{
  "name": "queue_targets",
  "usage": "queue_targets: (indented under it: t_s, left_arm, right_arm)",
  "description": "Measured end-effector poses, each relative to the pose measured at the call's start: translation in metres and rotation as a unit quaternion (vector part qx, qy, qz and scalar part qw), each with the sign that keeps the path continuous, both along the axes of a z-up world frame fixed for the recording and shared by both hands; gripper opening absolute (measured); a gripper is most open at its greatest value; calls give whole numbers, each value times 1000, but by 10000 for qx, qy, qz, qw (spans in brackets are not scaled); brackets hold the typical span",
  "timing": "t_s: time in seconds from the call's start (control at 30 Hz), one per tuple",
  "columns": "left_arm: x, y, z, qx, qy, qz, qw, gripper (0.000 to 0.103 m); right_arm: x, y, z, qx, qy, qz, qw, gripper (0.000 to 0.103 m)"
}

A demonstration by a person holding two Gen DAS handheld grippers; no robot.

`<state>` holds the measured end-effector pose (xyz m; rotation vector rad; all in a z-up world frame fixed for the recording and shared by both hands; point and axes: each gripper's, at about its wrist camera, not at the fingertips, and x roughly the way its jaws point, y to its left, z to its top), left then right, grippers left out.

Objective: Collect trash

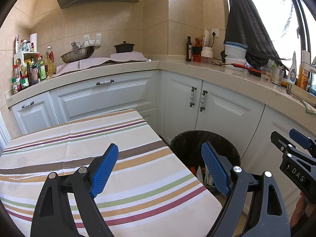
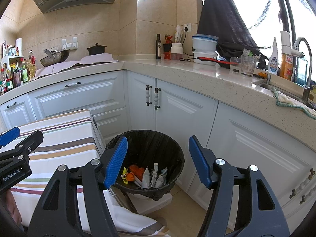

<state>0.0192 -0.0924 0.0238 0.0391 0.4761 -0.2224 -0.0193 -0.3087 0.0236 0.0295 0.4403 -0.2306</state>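
Beige-tiled kitchen walls (image 2: pixel 94 25), white cabinets (image 2: pixel 177 106) under speckled countertop (image 2: pixel 227 79), bright window (image 2: pixel 262 9) at right.

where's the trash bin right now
The trash bin stands on the floor, low centre in the right wrist view, beside the striped table's right edge and before the white cabinets.

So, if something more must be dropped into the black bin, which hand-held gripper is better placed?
Right, probably. The right hand-held gripper is open, empty, framing the bin; the left hand-held gripper sits mostly over the striped tablecloth.
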Motion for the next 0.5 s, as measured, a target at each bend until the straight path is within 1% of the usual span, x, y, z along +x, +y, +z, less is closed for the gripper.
queue_targets:
  t_s: [0.5]
  left_arm:
    - [0, 0, 0, -7, 6, -4, 10000, 83]
  right_arm:
    - [0, -1, 0, -7, 0, 2, 10000, 63]
